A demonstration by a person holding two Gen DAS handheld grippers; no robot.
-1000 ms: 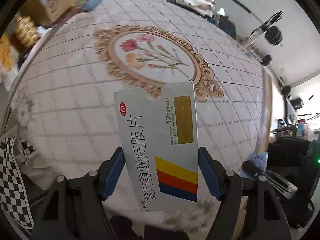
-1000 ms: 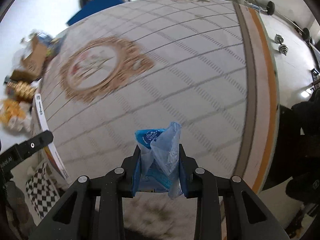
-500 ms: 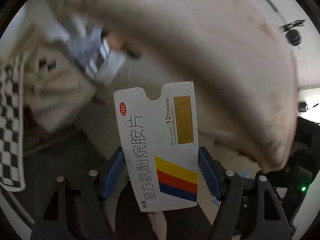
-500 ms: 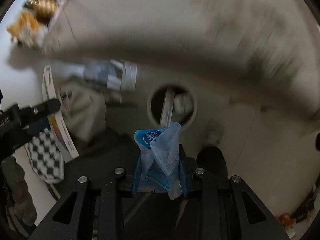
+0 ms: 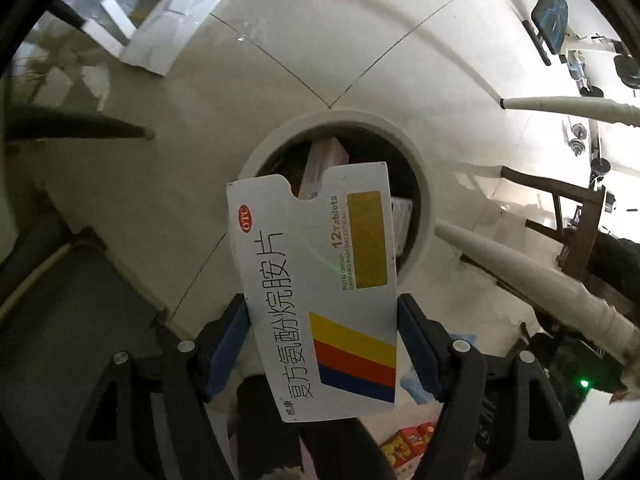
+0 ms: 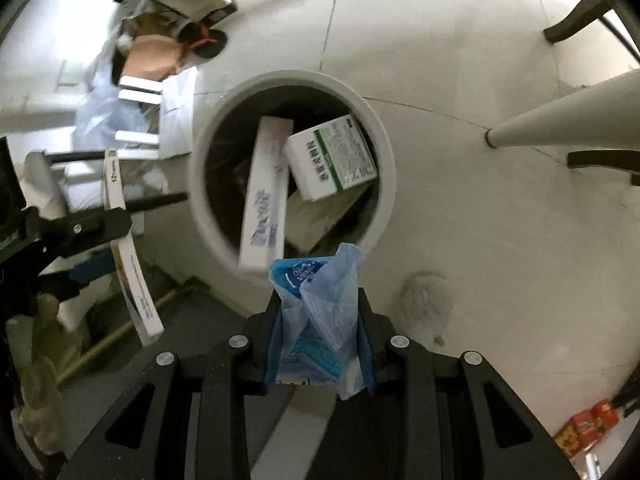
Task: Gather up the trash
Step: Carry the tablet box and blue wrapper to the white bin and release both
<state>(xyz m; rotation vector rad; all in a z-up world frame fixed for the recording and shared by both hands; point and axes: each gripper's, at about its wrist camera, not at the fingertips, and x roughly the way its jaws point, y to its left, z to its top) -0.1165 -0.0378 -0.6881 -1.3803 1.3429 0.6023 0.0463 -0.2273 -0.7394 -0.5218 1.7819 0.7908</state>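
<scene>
A: We start with the bin (image 6: 382,168), white rim, standing on pale floor tile (image 5: 280,32). Our right view looks straight in: a long narrow carton (image 6: 266,192) leaning, a green-printed box (image 6: 332,158) beside it. Our left view shows only a sliver of that load.

B: Because the tablet box (image 5: 320,292) covers most of the opening there. Our left gripper (image 5: 323,344) clamps it low down across its width, pads against both side edges. Flat card, light, stiff along its length; we'd guess it crushes if squeezed harder.

A: Our right gripper (image 6: 320,340) is closed tight on the blue tissue wrapper (image 6: 316,300). Soft film, nearly weightless, slippery; a pinch through the bunched middle suits it.

B: It may cling to the pads on release. The right view also catches the tablet box edge-on, off to the bin's left, so we read it as not over the mouth. Rim is blurred there, though, so that's tentative.
</scene>
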